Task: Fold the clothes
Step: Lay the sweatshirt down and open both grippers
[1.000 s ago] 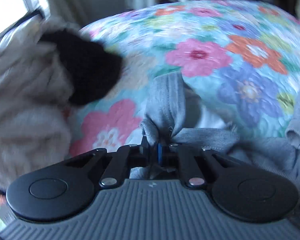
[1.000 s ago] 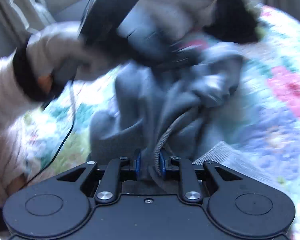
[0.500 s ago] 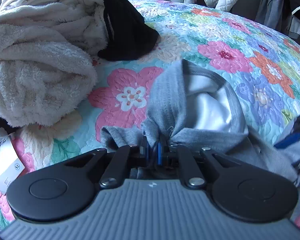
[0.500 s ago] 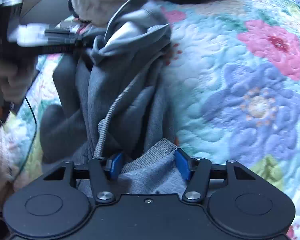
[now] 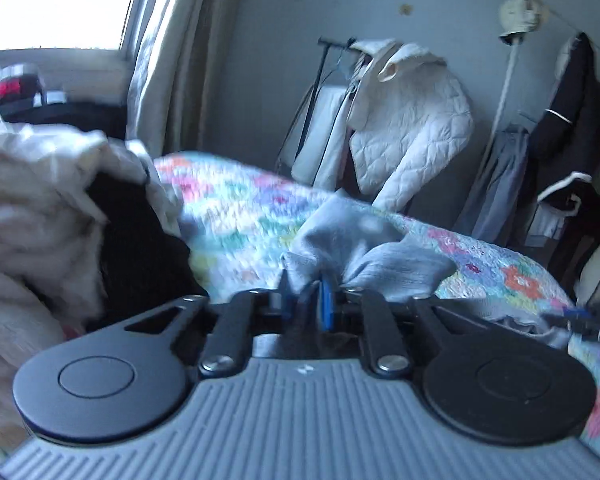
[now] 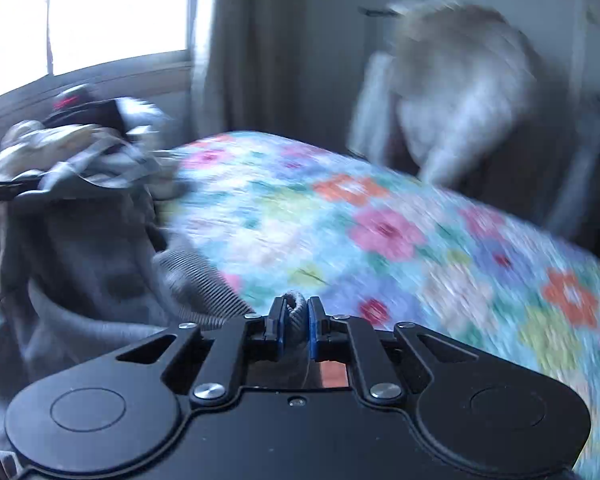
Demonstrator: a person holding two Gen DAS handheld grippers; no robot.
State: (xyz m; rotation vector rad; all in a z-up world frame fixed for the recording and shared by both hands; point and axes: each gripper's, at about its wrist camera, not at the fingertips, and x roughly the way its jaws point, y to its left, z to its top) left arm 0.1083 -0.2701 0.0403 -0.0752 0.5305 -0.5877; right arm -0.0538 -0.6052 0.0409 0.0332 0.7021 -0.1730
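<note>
A grey hooded sweatshirt (image 5: 364, 248) is held up over the flowered quilt (image 5: 236, 216) on the bed. My left gripper (image 5: 306, 300) is shut on a bunch of its grey cloth. My right gripper (image 6: 294, 322) is shut on the ribbed hem of the same sweatshirt (image 6: 80, 264), which hangs to the left in the right wrist view. The right gripper's tip shows at the right edge of the left wrist view (image 5: 592, 326). Both views are motion-blurred.
A heap of cream fleece (image 5: 28, 216) and a black garment (image 5: 136, 256) lies at the left of the bed. A clothes rack with a white quilted jacket (image 5: 412, 136) and dark clothes (image 5: 568, 120) stands behind the bed. A window (image 6: 112, 12) and a curtain (image 6: 256, 52) are at the back.
Both grippers have lifted and tilted up, raising the sweatshirt off the quilt. The right gripper, open around the hem half a second ago, has shut on it.
</note>
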